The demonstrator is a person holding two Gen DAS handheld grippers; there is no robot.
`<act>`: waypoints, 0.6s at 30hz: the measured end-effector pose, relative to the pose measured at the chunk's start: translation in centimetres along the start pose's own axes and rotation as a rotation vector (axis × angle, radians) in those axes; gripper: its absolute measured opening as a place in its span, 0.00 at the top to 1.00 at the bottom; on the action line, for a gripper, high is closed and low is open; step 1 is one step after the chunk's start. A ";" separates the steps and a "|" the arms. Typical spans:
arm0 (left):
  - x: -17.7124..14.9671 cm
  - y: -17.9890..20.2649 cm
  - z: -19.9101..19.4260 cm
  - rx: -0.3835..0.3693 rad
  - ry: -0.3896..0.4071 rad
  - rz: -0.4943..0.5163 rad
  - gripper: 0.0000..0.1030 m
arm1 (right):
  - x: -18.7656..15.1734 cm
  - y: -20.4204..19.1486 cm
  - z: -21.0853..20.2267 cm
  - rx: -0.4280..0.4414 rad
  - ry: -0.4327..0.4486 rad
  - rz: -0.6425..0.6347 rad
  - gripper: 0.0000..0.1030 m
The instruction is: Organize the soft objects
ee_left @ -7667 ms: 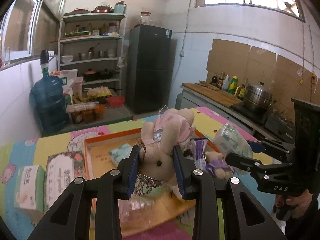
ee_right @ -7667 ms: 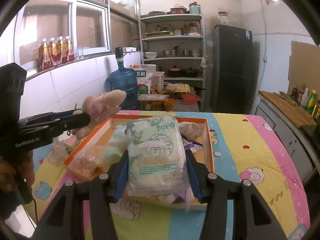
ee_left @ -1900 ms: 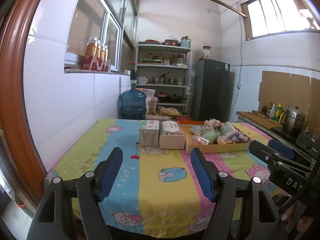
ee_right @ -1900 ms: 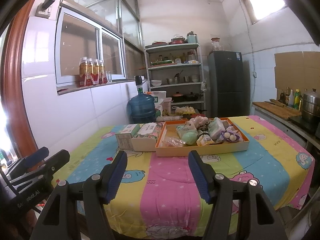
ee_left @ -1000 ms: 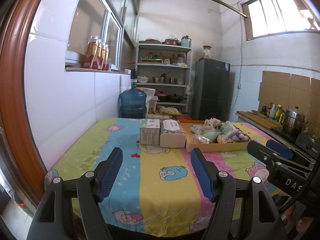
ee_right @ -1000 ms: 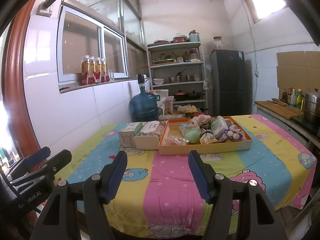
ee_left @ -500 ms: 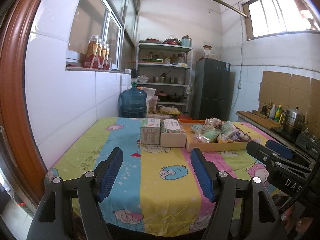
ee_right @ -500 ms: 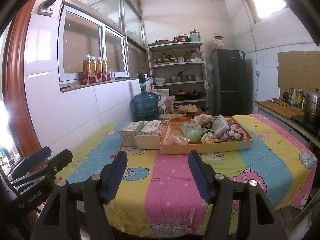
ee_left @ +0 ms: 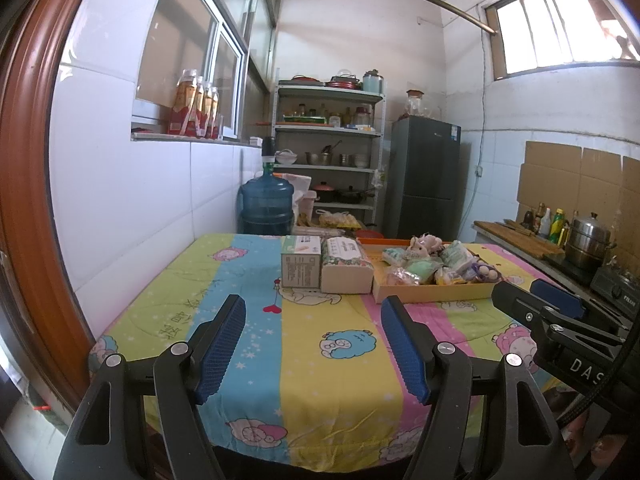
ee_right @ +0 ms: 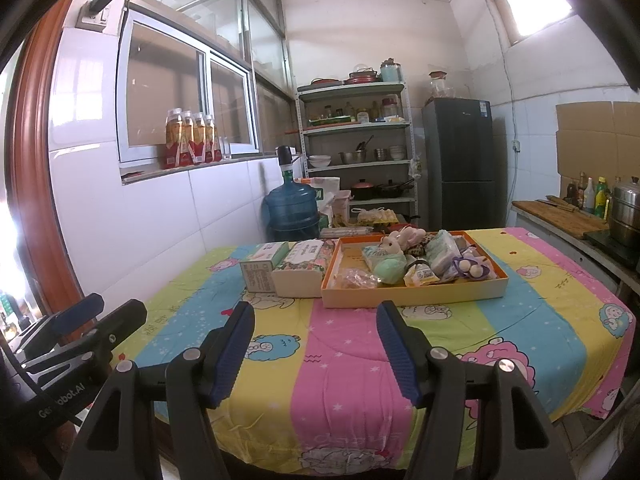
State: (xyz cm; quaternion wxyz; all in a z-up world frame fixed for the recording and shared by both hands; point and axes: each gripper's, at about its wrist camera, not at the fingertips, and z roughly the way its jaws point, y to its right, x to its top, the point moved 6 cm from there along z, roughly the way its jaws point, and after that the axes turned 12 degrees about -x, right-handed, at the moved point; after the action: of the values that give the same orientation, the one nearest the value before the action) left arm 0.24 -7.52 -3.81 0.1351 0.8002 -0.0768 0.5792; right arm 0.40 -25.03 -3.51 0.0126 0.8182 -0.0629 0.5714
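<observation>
Both grippers are hanging back off the near edge of the table [ee_right: 344, 380], which is wearing a striped cartoon cloth. Left gripper [ee_left: 312, 344] is spreading its blue-padded fingers wide with nothing between them, and the right gripper [ee_right: 314, 346] is gaping the same way, also carrying nothing. Each one is showing up at the edge of the other's view, side by side and apart.

Farther along the cloth, two tissue packs are sitting against each other: a green-and-white tissue box [ee_right: 262, 268] on the left and a floral tissue pack [ee_right: 304, 274] touching its right side. Just beside that pack, the orange tray [ee_right: 416, 298] is lying flat and holding the soft things in a heap. A crinkly clear bag [ee_right: 356, 278] is lying at the tray's near left corner, a pale green plush [ee_right: 390, 268] is resting in the middle, a pink-eared plush rabbit [ee_right: 404, 238] is sitting behind it, a white wrapped tissue packet [ee_right: 442, 256] is leaning to the right, and a small purple toy [ee_right: 470, 266] is lying at the right end.

Beyond the table, a blue water jug [ee_right: 292, 210] is standing by the tiled wall, with a metal shelf [ee_right: 356, 132] and a dark fridge [ee_right: 464, 164] behind.
</observation>
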 end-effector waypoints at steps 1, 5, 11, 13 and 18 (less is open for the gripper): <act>0.0 0.0 0.0 0.000 0.000 0.000 0.30 | 0.1 0.0 0.0 -0.001 0.000 0.000 0.39; -0.4 -0.1 -0.1 -0.001 -0.002 0.001 0.30 | 0.0 -0.1 0.0 0.000 0.000 -0.001 0.39; -0.3 -0.1 -0.1 -0.001 -0.002 0.001 0.30 | -0.2 -0.4 -0.1 0.001 0.000 -0.001 0.39; -0.3 -0.1 -0.1 -0.001 -0.002 0.002 0.30 | -0.1 -0.3 -0.1 0.000 0.000 -0.001 0.39; -0.4 -0.1 -0.1 -0.001 -0.002 0.001 0.30 | -0.1 -0.4 -0.1 0.001 0.001 -0.002 0.39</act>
State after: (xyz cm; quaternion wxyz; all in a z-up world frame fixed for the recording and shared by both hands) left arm 0.02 -7.39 -4.13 0.1349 0.8006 -0.0776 0.5786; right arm 0.32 -24.61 -3.56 0.0129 0.8180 -0.0619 0.5717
